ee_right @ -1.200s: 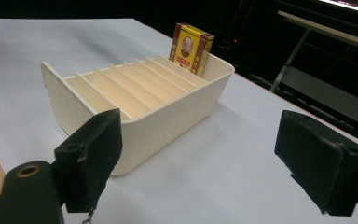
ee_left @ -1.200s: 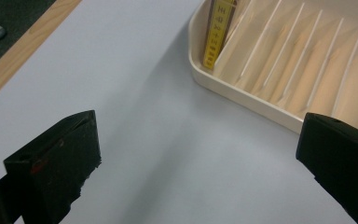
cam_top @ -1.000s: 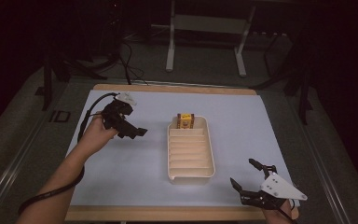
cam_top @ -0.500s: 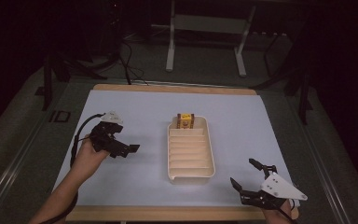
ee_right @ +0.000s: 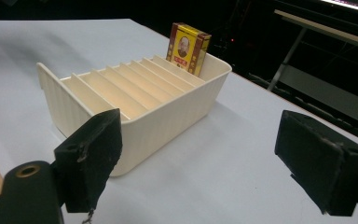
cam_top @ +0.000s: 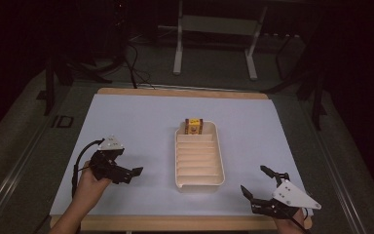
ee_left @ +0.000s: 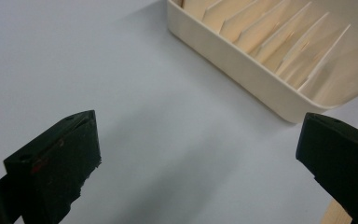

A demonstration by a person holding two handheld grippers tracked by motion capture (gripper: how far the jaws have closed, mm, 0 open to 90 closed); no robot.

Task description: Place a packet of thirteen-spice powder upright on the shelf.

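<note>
We see a table point(cam_top: 141, 122) topped with a pale sheet, a wooden edge showing front and back; on it rests a cream slotted tray point(cam_top: 199, 181), near the middle

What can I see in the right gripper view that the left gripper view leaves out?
The right gripper view has the open right tongs, a yellow box standing upright in the end slot farthest from them, and a metal frame in the dark behind. The left gripper view has the open left tongs, looking down along one side wall and corner of the tray. Both share the cream slotted tray and the white sheet it rests on.
</note>
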